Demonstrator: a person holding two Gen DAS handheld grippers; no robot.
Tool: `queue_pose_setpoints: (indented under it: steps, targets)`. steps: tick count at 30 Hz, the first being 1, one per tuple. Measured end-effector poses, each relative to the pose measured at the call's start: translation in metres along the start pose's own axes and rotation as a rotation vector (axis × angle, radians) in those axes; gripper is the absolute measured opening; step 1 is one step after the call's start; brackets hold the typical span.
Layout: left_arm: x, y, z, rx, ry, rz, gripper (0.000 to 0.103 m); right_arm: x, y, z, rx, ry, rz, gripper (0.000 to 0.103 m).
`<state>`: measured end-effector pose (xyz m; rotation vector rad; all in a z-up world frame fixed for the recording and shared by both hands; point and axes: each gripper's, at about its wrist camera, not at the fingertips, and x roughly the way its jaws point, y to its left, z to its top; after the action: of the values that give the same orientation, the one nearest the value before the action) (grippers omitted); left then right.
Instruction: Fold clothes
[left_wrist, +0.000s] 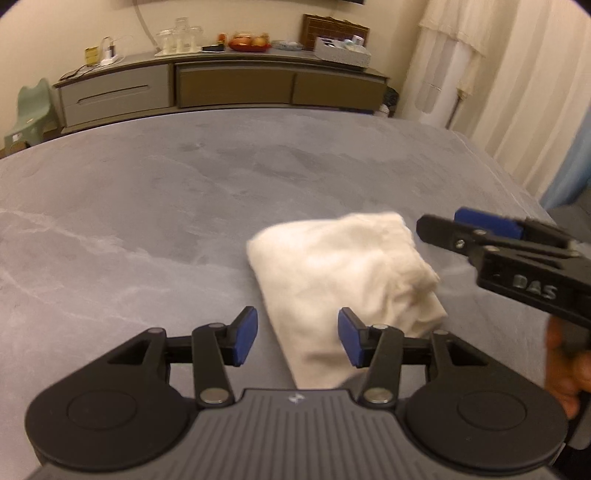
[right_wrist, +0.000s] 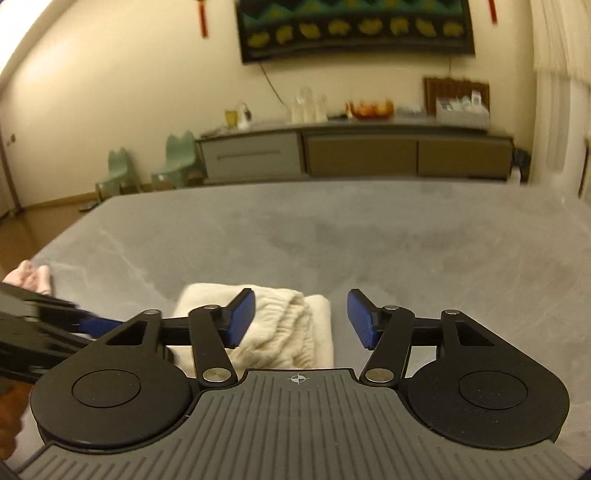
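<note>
A cream-white folded garment (left_wrist: 343, 280) lies on the grey marbled table (left_wrist: 147, 192). My left gripper (left_wrist: 297, 338) hovers open at its near end, blue pads on either side of the cloth's lower corner without pinching it. My right gripper (left_wrist: 461, 230) comes in from the right, just past the garment's far right corner, and a hand holds it. In the right wrist view the same garment (right_wrist: 284, 325) lies below the open right gripper (right_wrist: 301, 319), with nothing between the fingers. The left gripper (right_wrist: 92, 325) shows at the left edge there.
A pink cloth (right_wrist: 33, 278) lies at the table's left edge. Beyond the table stands a long low sideboard (left_wrist: 229, 86) with glasses, a fruit bowl and boxes. Green child chairs (right_wrist: 177, 158) stand on the floor to the left, and curtains (left_wrist: 517, 74) hang at right.
</note>
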<state>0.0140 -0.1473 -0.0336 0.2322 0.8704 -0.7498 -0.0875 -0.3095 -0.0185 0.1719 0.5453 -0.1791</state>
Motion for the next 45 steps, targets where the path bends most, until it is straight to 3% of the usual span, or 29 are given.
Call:
queue_pose_setpoints:
  steps: [1, 3, 9, 15, 18, 20, 21, 24, 28, 30, 34, 35, 36, 37, 40, 45]
  targets:
    - [0.003, -0.004, -0.001, 0.015, 0.006, 0.002, 0.049, 0.001, 0.002, -0.005, -0.007, 0.029, 0.003, 0.039]
    - [0.009, -0.010, -0.004, 0.038, 0.019, 0.013, 0.049, 0.005, 0.006, -0.015, -0.020, 0.087, 0.008, 0.030]
    - [0.021, -0.011, -0.012, 0.050, 0.036, 0.035, 0.053, 0.019, 0.001, -0.024, -0.026, 0.146, -0.012, 0.030]
    - [0.022, -0.005, -0.014, 0.030, 0.031, 0.020, 0.057, 0.024, 0.002, -0.032, -0.076, 0.151, -0.024, 0.031]
    - [0.015, 0.000, -0.013, 0.005, 0.019, 0.013, 0.058, 0.016, -0.008, -0.031, 0.009, 0.125, -0.007, 0.031]
    - [0.006, 0.007, -0.012, -0.028, 0.007, 0.004, 0.056, 0.011, -0.015, -0.031, 0.065, 0.108, 0.004, 0.041]
    - [0.001, 0.011, -0.011, -0.044, 0.001, 0.000, 0.056, 0.009, -0.018, -0.031, 0.094, 0.100, 0.010, 0.056]
    - [-0.015, 0.032, -0.008, -0.139, -0.051, -0.038, 0.072, 0.002, -0.028, -0.030, 0.178, 0.074, 0.027, 0.085]
    - [0.004, 0.051, -0.003, -0.264, -0.001, -0.102, 0.075, -0.007, -0.041, -0.030, 0.292, 0.041, 0.049, 0.087]
    - [0.019, 0.050, -0.003, -0.305, 0.033, -0.154, 0.075, 0.007, -0.043, -0.033, 0.355, 0.065, 0.063, 0.087]
    - [0.031, 0.042, 0.000, -0.312, 0.001, -0.166, 0.082, 0.026, -0.045, -0.043, 0.402, 0.072, 0.109, 0.078]
    - [0.034, 0.041, 0.001, -0.314, -0.011, -0.166, 0.080, 0.028, -0.043, -0.043, 0.396, 0.080, 0.125, 0.074]
    - [0.035, 0.039, 0.001, -0.309, -0.018, -0.165, 0.069, 0.030, -0.041, -0.044, 0.391, 0.088, 0.140, 0.059]
    - [0.036, 0.036, 0.001, -0.296, -0.021, -0.164, 0.044, 0.032, -0.039, -0.044, 0.385, 0.096, 0.155, 0.054]
    - [0.033, 0.029, 0.000, -0.256, -0.044, -0.140, 0.025, 0.031, -0.027, -0.042, 0.344, 0.096, 0.183, 0.040]
    - [0.006, 0.028, -0.013, -0.240, -0.099, -0.084, 0.019, 0.022, -0.002, -0.035, 0.259, 0.078, 0.217, 0.032]
